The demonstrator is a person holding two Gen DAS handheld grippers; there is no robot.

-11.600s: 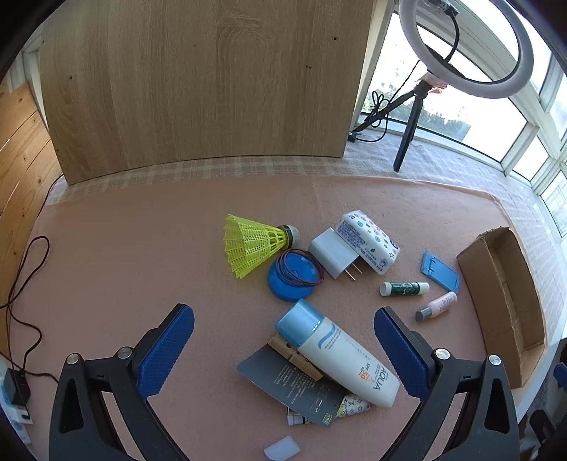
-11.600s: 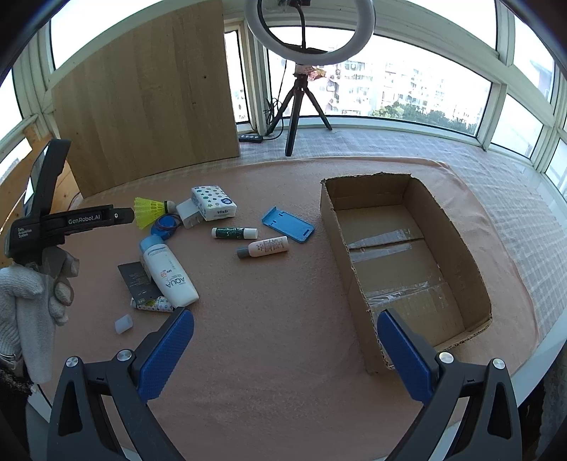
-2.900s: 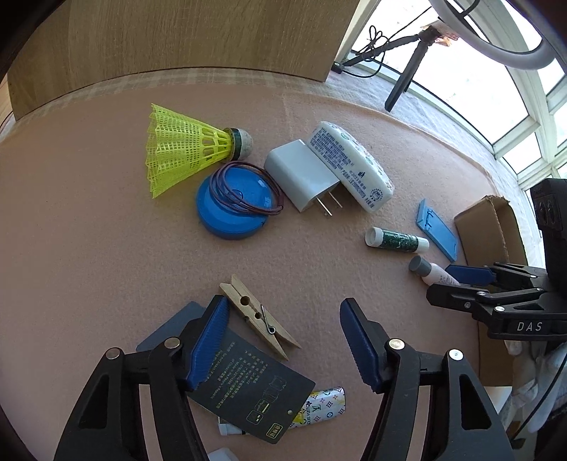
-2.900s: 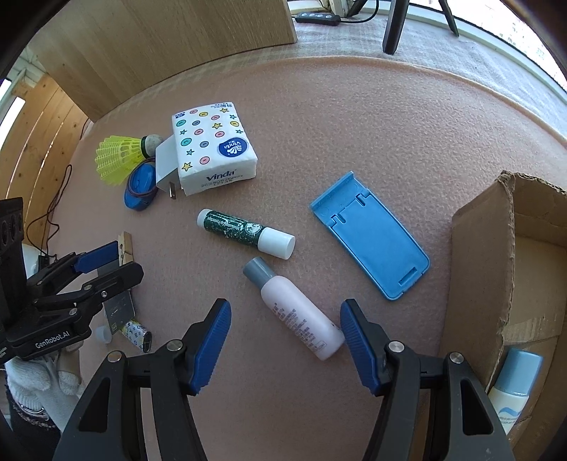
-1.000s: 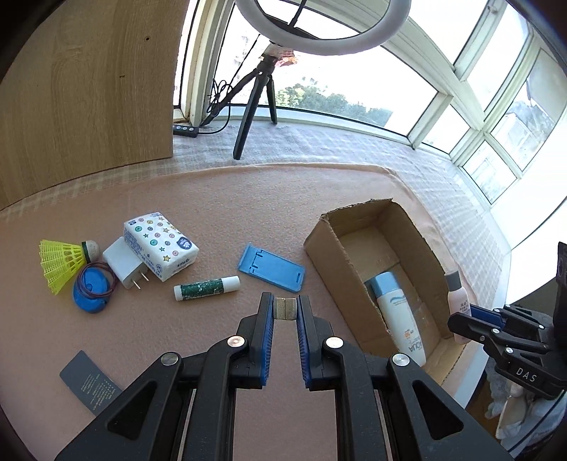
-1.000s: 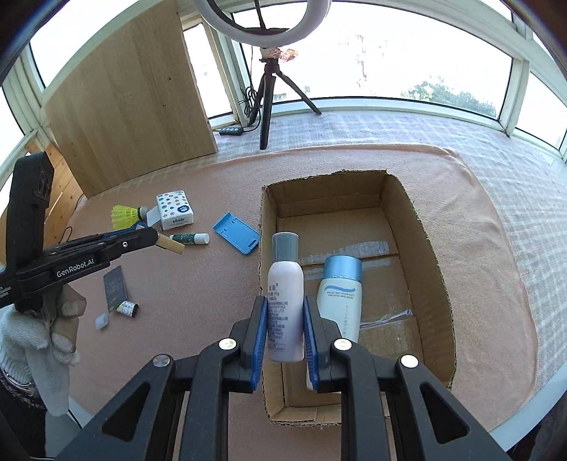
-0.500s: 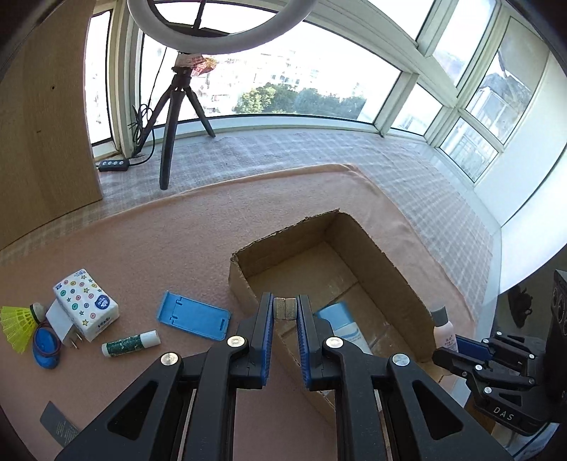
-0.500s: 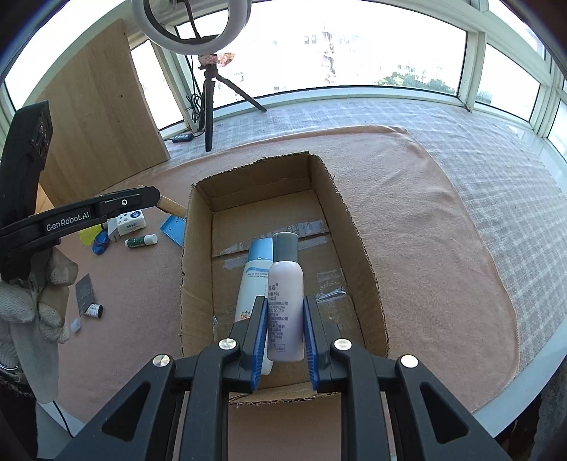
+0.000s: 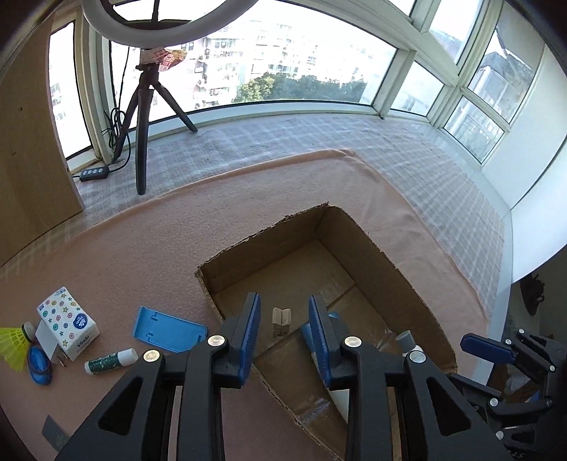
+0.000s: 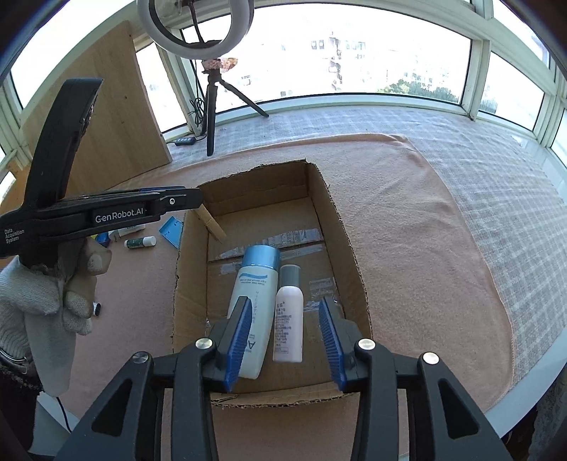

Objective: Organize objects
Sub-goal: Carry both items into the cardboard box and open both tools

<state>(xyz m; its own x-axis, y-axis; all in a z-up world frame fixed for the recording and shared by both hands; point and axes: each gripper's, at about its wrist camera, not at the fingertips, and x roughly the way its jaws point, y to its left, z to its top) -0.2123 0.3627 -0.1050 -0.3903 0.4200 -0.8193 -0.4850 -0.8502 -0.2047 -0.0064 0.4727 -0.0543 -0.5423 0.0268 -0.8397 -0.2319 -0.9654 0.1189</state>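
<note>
Over the cardboard box (image 10: 340, 227), both claws have just been opening: right claw (image 10: 285, 338) drops the pink bottle (image 10: 288, 319), left claw (image 9: 283, 328) frees the clothespin (image 9: 281, 321).

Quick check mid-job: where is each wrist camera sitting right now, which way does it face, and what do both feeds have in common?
Left wrist: on the left gripper, angled down into the cardboard box; its jaws have just opened, clothespin between them ungripped; right gripper shows at the right edge.
Right wrist: on the right gripper, looking down into the box; jaws just opened around the pink bottle; gloved hand visible.
Shared: box, clothespin, ring light.
</note>
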